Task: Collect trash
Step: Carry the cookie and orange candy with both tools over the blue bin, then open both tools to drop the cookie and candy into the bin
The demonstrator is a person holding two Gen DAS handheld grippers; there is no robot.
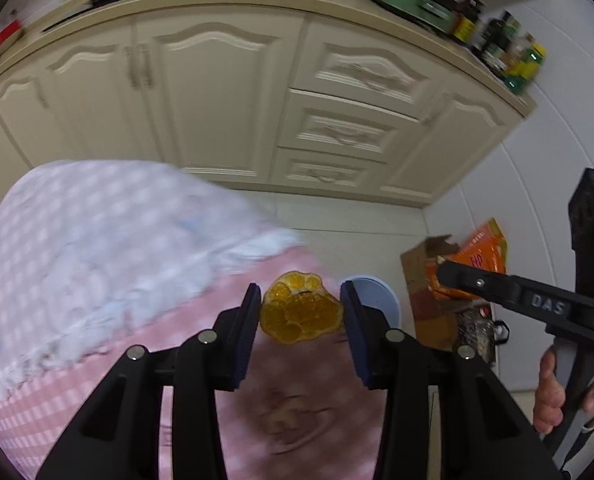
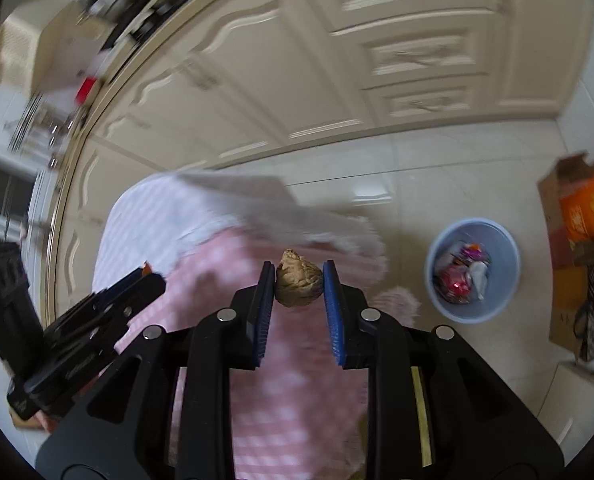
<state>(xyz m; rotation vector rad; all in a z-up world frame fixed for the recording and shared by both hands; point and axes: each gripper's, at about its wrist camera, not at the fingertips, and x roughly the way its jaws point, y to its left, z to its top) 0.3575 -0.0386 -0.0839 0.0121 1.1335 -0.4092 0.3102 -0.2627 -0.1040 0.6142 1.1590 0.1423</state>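
The left gripper fingers clamp an orange peel; the right gripper fingers pinch a walnut shell. Both pieces are lifted off the table, and the blue bin, already part-filled, awaits them.

Open floor surrounds the bin; boxes crowd its far side.

left claw clamps orange peel | above pink checked cloth | right claw beside
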